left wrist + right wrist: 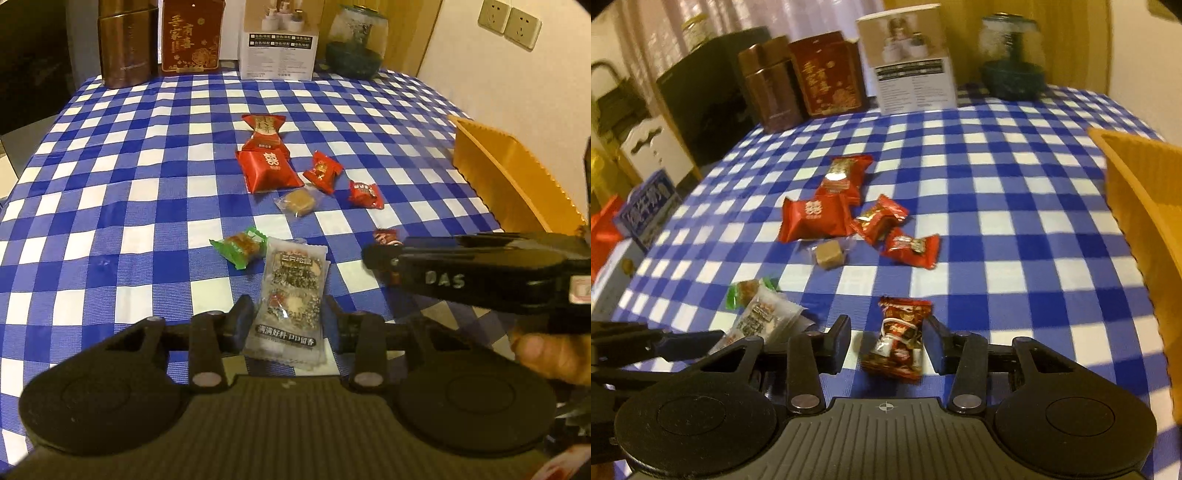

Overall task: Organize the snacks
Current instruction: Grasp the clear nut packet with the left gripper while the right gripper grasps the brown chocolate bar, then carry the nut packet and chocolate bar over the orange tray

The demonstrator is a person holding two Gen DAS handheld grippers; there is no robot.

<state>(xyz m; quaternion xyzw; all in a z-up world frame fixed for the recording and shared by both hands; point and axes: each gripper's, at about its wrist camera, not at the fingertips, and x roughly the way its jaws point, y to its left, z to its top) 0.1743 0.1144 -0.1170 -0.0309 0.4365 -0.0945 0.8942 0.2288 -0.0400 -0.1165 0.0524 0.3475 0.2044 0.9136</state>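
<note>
We count five red snack packets [271, 170], one green-wrapped snack [240, 246], one clear-wrapped brown cake [298, 201], one long grey nut bar [290, 295], two tins [125, 44], one white box [279, 46], one jar [356, 40] and one yellow tray [509, 173].

Checked tablecloth [122, 177], brown tin [125, 48], red tin [192, 37], white box [279, 51], glass jar [356, 40]

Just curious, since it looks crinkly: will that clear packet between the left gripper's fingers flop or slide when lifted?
The clear snack packet is long, thin film, so its ends probably droop. Its glossy wrap may slip on the fingers. It looks light; the bar inside may stiffen it.
</note>
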